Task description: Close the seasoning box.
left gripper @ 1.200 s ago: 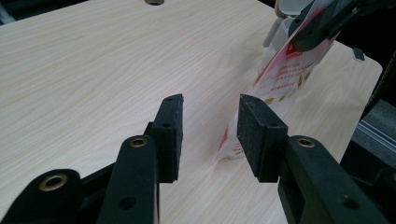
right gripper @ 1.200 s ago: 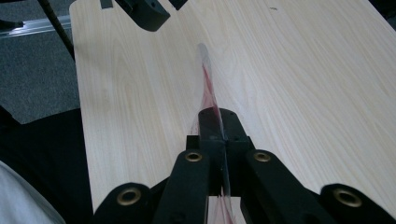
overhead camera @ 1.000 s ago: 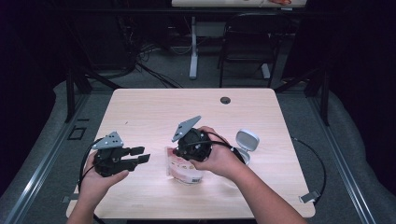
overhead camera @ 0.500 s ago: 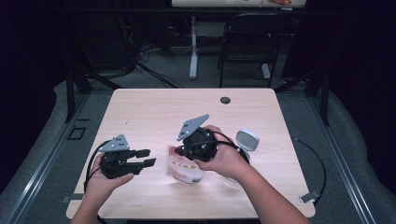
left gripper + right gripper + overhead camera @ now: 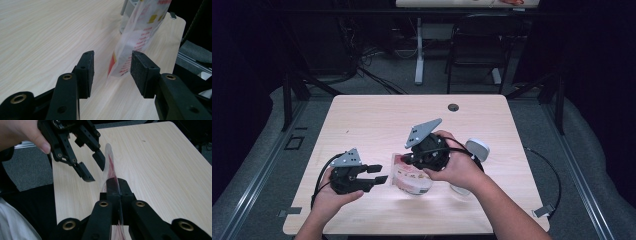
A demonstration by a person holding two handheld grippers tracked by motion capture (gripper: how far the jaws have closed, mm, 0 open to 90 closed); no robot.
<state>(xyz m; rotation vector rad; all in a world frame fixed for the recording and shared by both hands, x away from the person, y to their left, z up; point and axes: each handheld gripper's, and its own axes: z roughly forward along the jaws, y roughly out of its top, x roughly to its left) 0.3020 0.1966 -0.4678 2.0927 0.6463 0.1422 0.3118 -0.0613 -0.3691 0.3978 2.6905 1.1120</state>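
Note:
A thin white plastic packet [image 5: 409,176] with red and yellow print hangs edge-on over the table. My right gripper [image 5: 405,160] is shut on it, and the film [image 5: 108,157] rises out from between the closed pads [image 5: 116,186]. My left gripper [image 5: 382,174] stands open just left of the packet. Its jaws have just been opening. In the left gripper view the packet's lower corner [image 5: 125,65] lies between the two pads [image 5: 87,67], close to the right-hand one and not squeezed. The right gripper view has the left gripper [image 5: 95,171] beside the film's far edge.
The light wooden table [image 5: 377,115] has a dark cable hole [image 5: 453,107] near its far edge. A white round-headed object [image 5: 477,149] stands behind my right hand. The table's near edge runs just below both hands. A chair and desk legs stand beyond the table.
My left gripper has moved right and down toward the packet, and its jaws have spread wider. My right hand has lifted a little with the packet.

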